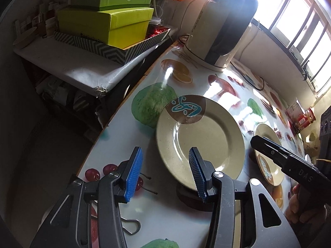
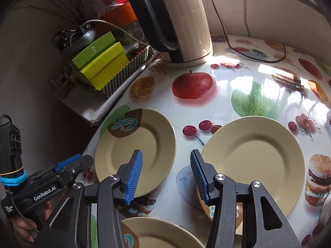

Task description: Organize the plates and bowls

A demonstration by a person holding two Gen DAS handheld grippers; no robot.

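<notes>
Three cream plates with a brown and teal motif lie on a fruit-print table (image 2: pixel 227 86). In the right wrist view the left plate (image 2: pixel 136 150) is near the table's left edge, the right plate (image 2: pixel 254 161) is beside it, and a third plate (image 2: pixel 161 233) is at the bottom. My right gripper (image 2: pixel 165 177) is open and empty above the gap between the left and right plates. In the left wrist view my left gripper (image 1: pixel 165 173) is open and empty over the near rim of the left plate (image 1: pixel 200 140). The right plate (image 1: pixel 269 155) lies partly behind the right gripper's body (image 1: pixel 289 161).
A cream and black electric kettle (image 2: pixel 180 20) stands at the back of the table with a cord (image 2: pixel 258 55) trailing right. A side shelf (image 1: pixel 68 62) to the left holds green boxes (image 1: pixel 107 26) in a striped tray. Red packets (image 1: pixel 304 119) sit at the far right. A wire hook (image 1: pixel 130 227) lies near the table's front.
</notes>
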